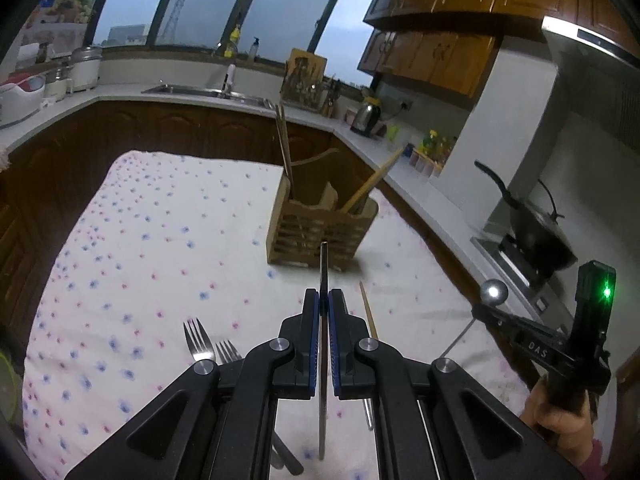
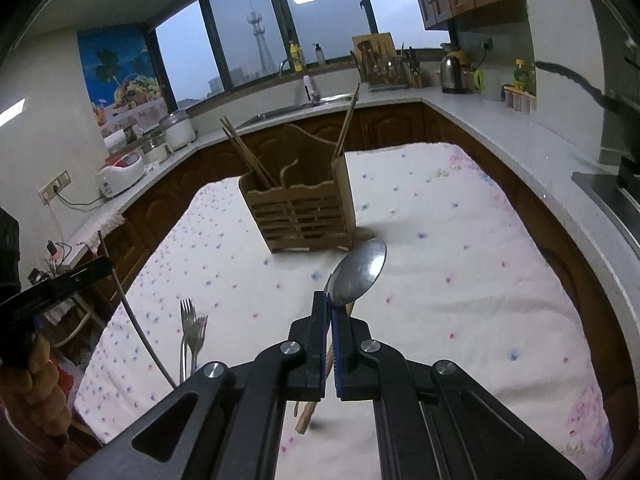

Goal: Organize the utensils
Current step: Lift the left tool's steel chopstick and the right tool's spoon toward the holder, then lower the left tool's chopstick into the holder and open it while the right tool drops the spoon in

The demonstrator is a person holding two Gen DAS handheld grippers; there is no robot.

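On the left, two forks (image 1: 208, 346) lie on the cloth-covered worktop (image 1: 160, 240), and our left gripper (image 1: 325, 300) has its fingers pinching a thin metal utensil (image 1: 323, 264), seen edge-on. Ahead stands the holder (image 2: 298, 216), chopsticks already in it. Our right gripper (image 2: 329, 304) pinches a spoon (image 2: 360, 272); next we judge both must be lifted over the holder and dropped in.

Floral-clothed table (image 2: 460, 216); holder (image 2: 304, 216), forks (image 2: 192, 328)

Floral tablecloth (image 2: 460, 240); kettle (image 2: 453, 67), rice cooker (image 2: 178, 130) on counter; wok (image 1: 538, 228) on stove.
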